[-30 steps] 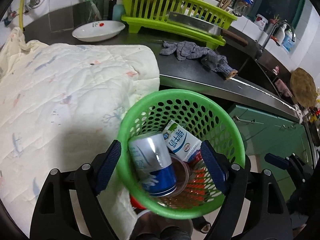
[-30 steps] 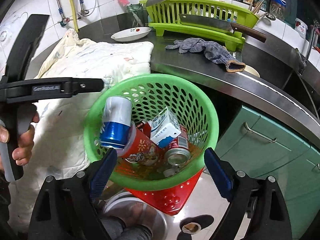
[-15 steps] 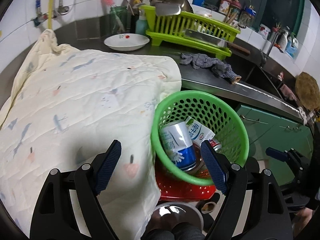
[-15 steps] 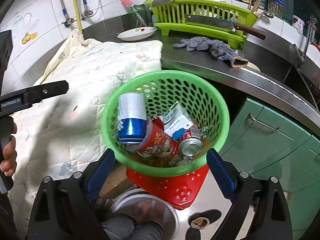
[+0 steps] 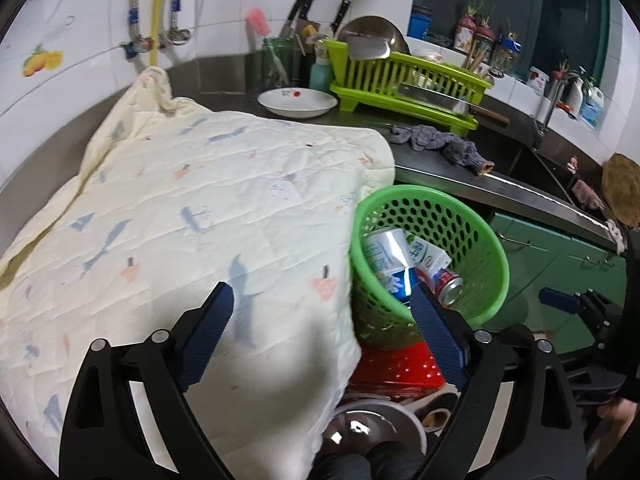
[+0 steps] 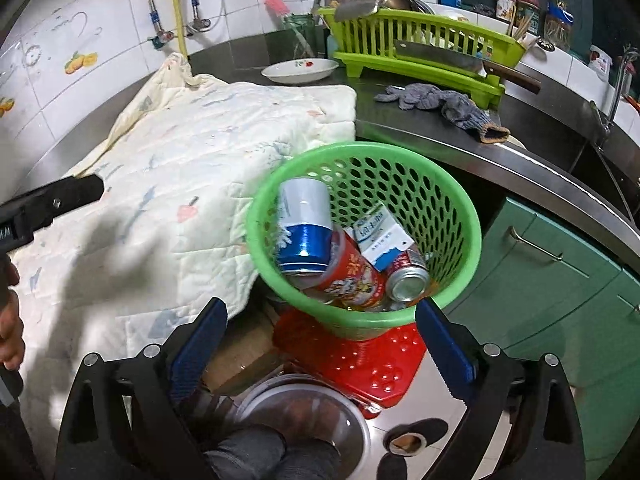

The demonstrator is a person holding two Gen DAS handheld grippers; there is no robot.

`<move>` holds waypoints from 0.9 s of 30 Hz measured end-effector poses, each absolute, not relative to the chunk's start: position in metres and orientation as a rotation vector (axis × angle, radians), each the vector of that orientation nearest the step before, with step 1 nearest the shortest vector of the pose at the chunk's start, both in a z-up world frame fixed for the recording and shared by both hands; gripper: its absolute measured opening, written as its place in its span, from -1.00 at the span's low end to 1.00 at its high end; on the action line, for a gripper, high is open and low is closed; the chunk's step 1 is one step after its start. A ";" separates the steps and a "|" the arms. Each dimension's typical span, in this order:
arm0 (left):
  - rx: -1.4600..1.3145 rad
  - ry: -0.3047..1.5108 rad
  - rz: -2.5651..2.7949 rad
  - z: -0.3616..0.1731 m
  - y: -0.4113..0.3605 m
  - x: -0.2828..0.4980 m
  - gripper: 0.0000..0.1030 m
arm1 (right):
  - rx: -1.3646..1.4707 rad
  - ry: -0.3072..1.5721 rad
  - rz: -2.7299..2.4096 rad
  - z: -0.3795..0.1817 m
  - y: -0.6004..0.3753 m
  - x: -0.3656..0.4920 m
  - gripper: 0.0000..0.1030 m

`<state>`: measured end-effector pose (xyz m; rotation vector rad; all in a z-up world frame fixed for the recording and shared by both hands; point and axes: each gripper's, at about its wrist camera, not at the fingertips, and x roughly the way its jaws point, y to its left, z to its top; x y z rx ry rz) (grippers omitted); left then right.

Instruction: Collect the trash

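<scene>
Beside the quilt-covered counter (image 6: 400, 128), both grippers' fingers (image 5: 206, 332) (image 6: 440, 348) are opening, empty (basket (image 6: 460, 204) base hidden).

Black two-finger tools with blue pads

The left tool (image 5: 320, 344) and right tool (image 6: 322, 350) each have a black frame with triangular cut-outs, silver screws at the joints and ribbed blue finger pads (image 6: 444, 354). At 9 o'clock in the right wrist view, white lettering marks the other tool's black arm.
</scene>
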<state>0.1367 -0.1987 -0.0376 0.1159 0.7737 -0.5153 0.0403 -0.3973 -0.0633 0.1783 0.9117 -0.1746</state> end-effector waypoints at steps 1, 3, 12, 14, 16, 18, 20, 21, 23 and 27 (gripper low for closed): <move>0.118 0.767 -0.505 -0.036 -0.195 0.134 0.81 | 0.183 0.906 -0.175 -0.061 -0.395 0.039 0.80; 0.124 0.746 -0.480 -0.034 -0.184 0.127 0.88 | 0.194 0.900 -0.168 -0.058 -0.390 0.038 0.80; 0.108 0.725 -0.426 -0.030 -0.146 0.108 0.90 | 0.192 0.864 -0.147 -0.047 -0.363 0.030 0.82; 0.107 0.723 -0.405 -0.030 -0.138 0.104 0.90 | 0.189 0.854 -0.146 -0.043 -0.359 0.027 0.82; 0.098 0.718 -0.391 -0.031 -0.131 0.100 0.90 | 0.187 0.845 -0.145 -0.041 -0.355 0.025 0.83; 0.092 0.717 -0.383 -0.031 -0.127 0.097 0.90 | 0.188 0.838 -0.139 -0.038 -0.350 0.022 0.83; 0.098 0.709 -0.374 -0.031 -0.123 0.093 0.90 | 0.183 0.832 -0.134 -0.036 -0.346 0.020 0.83; 0.098 0.706 -0.371 -0.031 -0.121 0.090 0.90 | 0.180 0.829 -0.137 -0.035 -0.345 0.019 0.83; 0.093 0.704 -0.375 -0.031 -0.118 0.087 0.90 | 0.179 0.821 -0.139 -0.033 -0.342 0.016 0.83; 0.094 0.696 -0.374 -0.031 -0.114 0.081 0.90 | 0.186 0.816 -0.132 -0.032 -0.339 0.013 0.84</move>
